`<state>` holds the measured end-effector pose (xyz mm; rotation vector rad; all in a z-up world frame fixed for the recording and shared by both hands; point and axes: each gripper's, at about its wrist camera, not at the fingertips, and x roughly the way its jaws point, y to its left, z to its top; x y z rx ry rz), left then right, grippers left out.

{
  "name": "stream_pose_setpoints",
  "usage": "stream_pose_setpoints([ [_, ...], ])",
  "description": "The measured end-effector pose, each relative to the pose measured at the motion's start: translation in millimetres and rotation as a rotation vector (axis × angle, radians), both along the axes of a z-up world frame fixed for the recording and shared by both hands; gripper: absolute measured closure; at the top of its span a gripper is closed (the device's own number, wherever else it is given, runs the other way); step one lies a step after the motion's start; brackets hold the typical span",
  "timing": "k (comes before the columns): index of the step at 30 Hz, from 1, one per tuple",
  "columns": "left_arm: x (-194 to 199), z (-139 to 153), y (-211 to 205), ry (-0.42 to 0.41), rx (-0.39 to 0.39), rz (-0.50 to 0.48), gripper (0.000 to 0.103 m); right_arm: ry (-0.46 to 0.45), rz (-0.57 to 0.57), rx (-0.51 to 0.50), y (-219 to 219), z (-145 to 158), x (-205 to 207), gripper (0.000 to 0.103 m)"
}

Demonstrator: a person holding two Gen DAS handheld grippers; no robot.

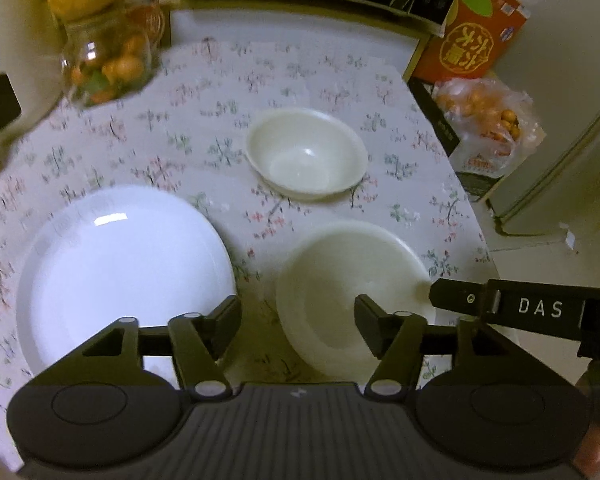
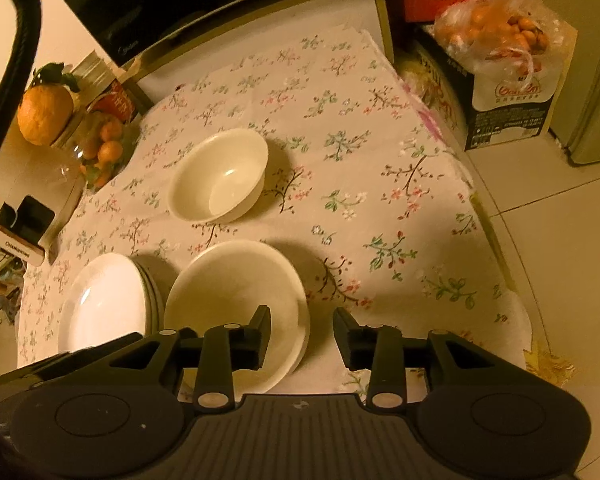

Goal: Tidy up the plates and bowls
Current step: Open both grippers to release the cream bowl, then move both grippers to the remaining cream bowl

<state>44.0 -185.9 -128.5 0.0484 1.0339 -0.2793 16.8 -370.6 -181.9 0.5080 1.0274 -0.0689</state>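
A white plate stack (image 1: 120,272) (image 2: 104,304) lies at the left on the flowered tablecloth. A small cream bowl (image 1: 306,152) (image 2: 220,176) stands alone farther back. A wider cream bowl (image 1: 340,280) (image 2: 228,284), seemingly nested on another, sits close in front. My left gripper (image 1: 296,312) is open, straddling that bowl's left rim without touching it. My right gripper (image 2: 302,320) is open too, one finger inside the bowl and one outside its right rim, with gaps on both sides. One of the right gripper's fingers (image 1: 460,300) reaches in from the right in the left wrist view.
A glass jar of small oranges (image 1: 108,60) (image 2: 104,148) with a big fruit on top stands back left. A black appliance (image 2: 148,8) lines the back. A bag of oranges (image 1: 488,120) (image 2: 504,36) on boxes sits past the table's right edge (image 2: 484,208).
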Motion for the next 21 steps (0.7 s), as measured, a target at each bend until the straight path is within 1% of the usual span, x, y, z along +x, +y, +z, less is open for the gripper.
stream_pose_setpoints([
  [1, 0, 3, 0, -0.015, 0.005, 0.000, 0.036, -0.007, -0.007, -0.003, -1, 1, 0, 0.067],
  [3, 1, 7, -1, -0.044, 0.022, 0.001, 0.032, -0.023, -0.017, -0.014, -3, 4, 0, 0.062],
  [5, 2, 11, -2, -0.073, 0.041, 0.005, 0.028, -0.034, -0.026, -0.025, -4, 5, 0, 0.060],
  [7, 5, 14, -2, -0.090, 0.050, 0.009, 0.022, -0.040, -0.033, -0.030, -5, 6, 2, 0.057],
  [12, 13, 18, 1, -0.100, 0.055, 0.023, 0.012, -0.052, -0.046, -0.050, -7, 7, 5, 0.041],
  [15, 16, 22, 0, -0.127, 0.082, 0.023, 0.005, -0.071, -0.048, -0.070, -8, 10, 7, 0.034],
  [19, 23, 24, -1, -0.138, 0.107, 0.019, 0.001, -0.085, -0.061, -0.070, -10, 11, 12, 0.029],
  [21, 27, 24, 1, -0.133, 0.103, 0.023, 0.000, -0.097, -0.069, -0.057, -11, 12, 13, 0.023],
])
